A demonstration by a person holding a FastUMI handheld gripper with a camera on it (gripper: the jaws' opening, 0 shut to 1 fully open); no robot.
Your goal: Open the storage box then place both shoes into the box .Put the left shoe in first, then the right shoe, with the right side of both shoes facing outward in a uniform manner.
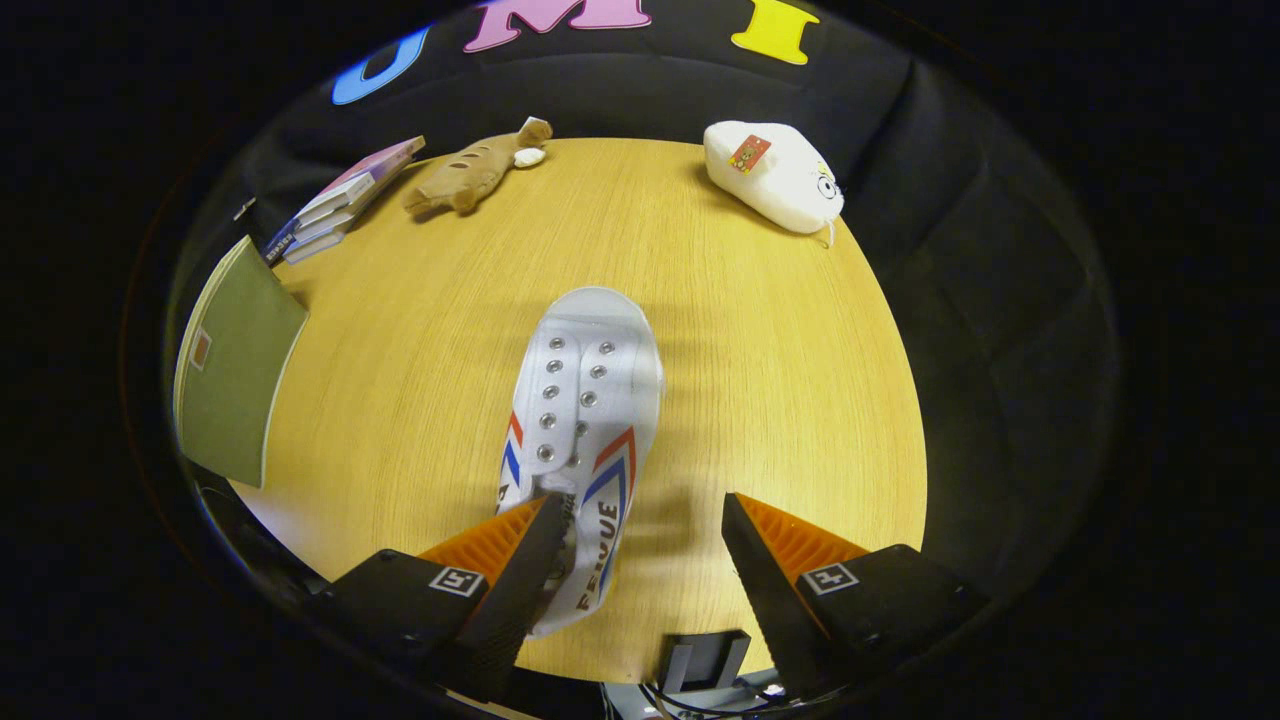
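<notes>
The left finger (520, 560) covers the heel end of the shoe (585, 400), hiding whether it touches the canvas; the shoe's opening cannot be made out. Lettering on the shoe's side is partly blocked. The green folder (235, 365) runs out of sight at its near corner. Spines of the stacked books (335, 205) are too small to read. A dark bracket (705, 660), perhaps part of the gripper (640, 520), is cut off below.

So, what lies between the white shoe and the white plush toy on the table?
Only bare wooden table lies between the white shoe and the white plush toy in the gripper view. The open fingers straddle the shoe's heel end.
</notes>
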